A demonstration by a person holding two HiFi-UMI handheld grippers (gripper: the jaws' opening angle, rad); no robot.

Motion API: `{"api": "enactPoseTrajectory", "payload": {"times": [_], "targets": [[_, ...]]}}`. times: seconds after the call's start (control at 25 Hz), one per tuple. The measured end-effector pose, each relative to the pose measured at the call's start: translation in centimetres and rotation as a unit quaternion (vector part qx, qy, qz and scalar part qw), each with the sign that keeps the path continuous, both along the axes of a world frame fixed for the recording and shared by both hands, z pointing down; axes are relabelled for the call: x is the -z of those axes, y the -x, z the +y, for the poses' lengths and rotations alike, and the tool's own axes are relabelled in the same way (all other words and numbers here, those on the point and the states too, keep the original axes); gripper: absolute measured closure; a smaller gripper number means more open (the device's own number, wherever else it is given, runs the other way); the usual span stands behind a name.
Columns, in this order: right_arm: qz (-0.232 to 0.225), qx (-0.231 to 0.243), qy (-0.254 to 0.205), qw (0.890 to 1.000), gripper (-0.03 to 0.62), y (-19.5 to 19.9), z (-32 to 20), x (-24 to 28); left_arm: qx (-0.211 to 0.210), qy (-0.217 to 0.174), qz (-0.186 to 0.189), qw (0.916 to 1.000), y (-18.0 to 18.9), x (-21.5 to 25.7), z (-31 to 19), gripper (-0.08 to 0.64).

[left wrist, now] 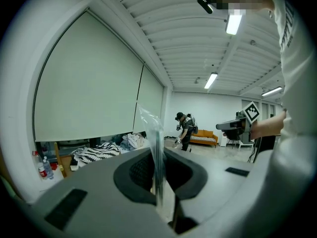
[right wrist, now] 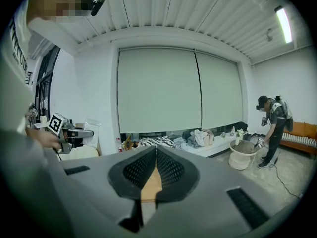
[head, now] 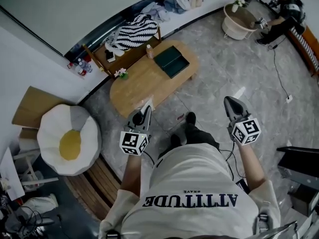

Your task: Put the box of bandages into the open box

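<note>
Hardly begun; dark green open box (head: 172, 61) on the oval wooden worktop (head: 144, 81) at twelve o'clock, well apart from both grippers; no box of bandages made out; left gripper (head: 146, 108) fingers clenched on clear plastic film (left wrist: 148, 128); right gripper (head: 229, 101) fingers clenched, empty.

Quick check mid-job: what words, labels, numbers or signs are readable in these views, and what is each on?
"ATTITUDE": large dark print on the person's white T-shirt, upside down in the head view.
Smaller word just beside it: too small to read with certainty.
Marker cubes: black-and-white square patterns only, no letters.
Bottles by the wall: labels too small to read.
</note>
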State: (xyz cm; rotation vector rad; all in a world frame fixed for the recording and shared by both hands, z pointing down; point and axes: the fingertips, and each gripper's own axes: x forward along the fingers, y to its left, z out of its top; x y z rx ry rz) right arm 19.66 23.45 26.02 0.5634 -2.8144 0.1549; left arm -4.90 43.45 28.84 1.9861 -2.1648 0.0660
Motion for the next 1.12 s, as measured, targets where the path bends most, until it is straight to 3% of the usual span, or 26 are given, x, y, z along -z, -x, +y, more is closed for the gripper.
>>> {"api": "enactPoseTrajectory", "payload": {"times": [0.4, 1.12], "targets": [[0.004, 0.003, 0.018, 1.0, 0.571, 1.0, -2.1, -1.7, 0.002, 0.016, 0.003, 0.9999, 0.9, -1.1, -2.3, 0.522], [-0.003, 0.043, 0.027, 0.999, 0.571, 6.4, -13.5, -1.7, 0.031, 0.024, 0.006, 0.9992, 4.3, -0.4, -12.7, 0.522]]}}
